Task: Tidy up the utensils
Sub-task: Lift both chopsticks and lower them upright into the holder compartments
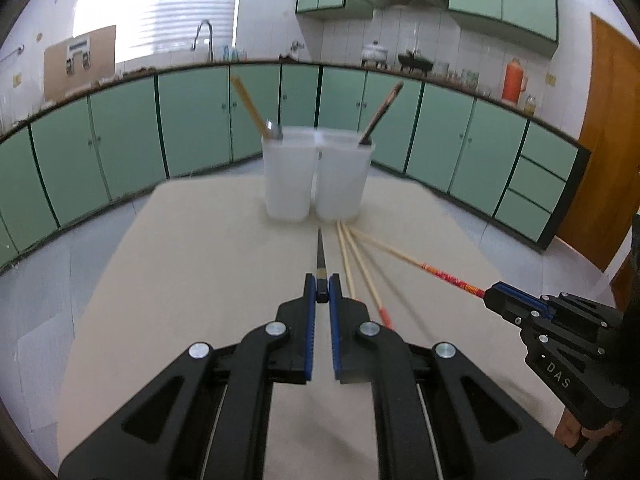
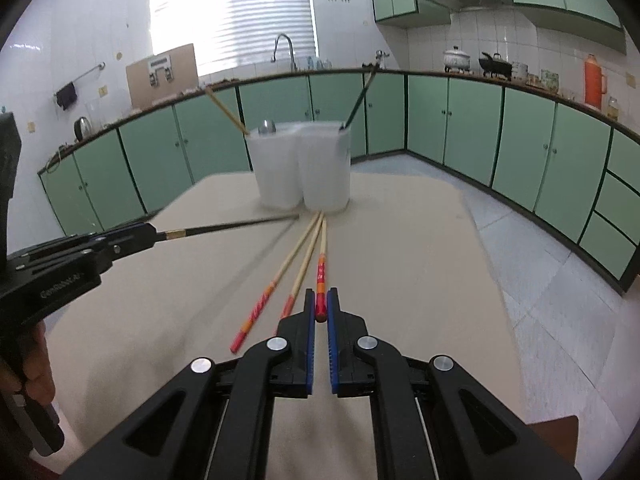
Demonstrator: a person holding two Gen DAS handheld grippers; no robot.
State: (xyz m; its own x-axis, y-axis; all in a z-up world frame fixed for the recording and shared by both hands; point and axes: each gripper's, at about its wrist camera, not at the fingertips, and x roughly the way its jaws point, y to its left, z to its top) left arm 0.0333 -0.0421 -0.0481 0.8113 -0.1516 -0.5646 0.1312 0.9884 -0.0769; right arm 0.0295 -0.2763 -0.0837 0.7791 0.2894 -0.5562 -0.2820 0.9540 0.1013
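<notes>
Risk — both chopsticks are pinched only at their butt ends, so either long shaft may pivot or slip, and a swinging tip could knock the twin white holders (image 2: 302, 168). Left gripper (image 1: 322, 286): jaws nearly shut, clamped on the dark chopstick (image 1: 320, 252), tip towards the holders. Right gripper (image 2: 321, 300): likewise clamped, on the red-ended chopstick (image 2: 321, 268). Two loose chopsticks (image 2: 296, 258) lie on the table (image 2: 400, 260) just before the holders.

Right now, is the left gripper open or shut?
Shut on the dark chopstick: the left gripper has its jaws pinched on the chopstick's end, which juts forward toward the white containers.
</notes>
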